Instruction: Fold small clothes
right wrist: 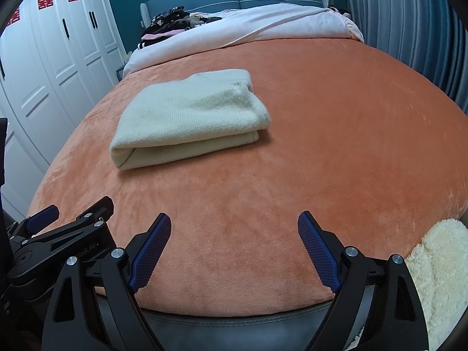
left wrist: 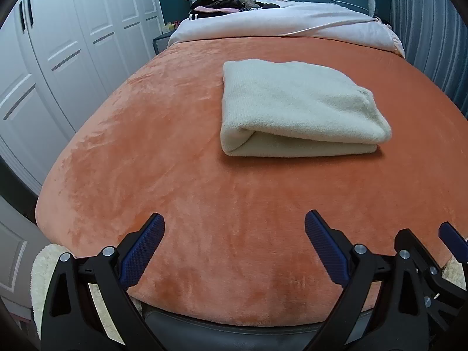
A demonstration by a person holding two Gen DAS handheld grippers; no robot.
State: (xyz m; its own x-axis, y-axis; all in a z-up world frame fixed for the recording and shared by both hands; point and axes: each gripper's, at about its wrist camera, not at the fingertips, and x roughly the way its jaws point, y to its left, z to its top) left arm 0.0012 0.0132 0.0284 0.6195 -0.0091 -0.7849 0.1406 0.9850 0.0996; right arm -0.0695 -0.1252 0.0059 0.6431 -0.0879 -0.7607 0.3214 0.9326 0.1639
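Folding of the cream garment (left wrist: pixel 295 108) is judged complete: it is seen lying doubled over on the orange blanket (left wrist: pixel 175 146) of the bed, well apart from both tools. Left tongs (left wrist: pixel 234 234) and right tongs (right wrist: pixel 234 231) are held released and empty over the near edge. Next, another piece is probably to be fetched from the dark clothes pile (left wrist: pixel 219 0) by the headboard, a long reach.

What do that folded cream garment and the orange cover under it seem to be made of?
The folded cream garment looks like a soft knit, perhaps wool or acrylic: fine ribbing with a fuzzy nap. The orange bed cover looks like plush fleece or velvet, since its short pile shows sheen and brushed streaks.
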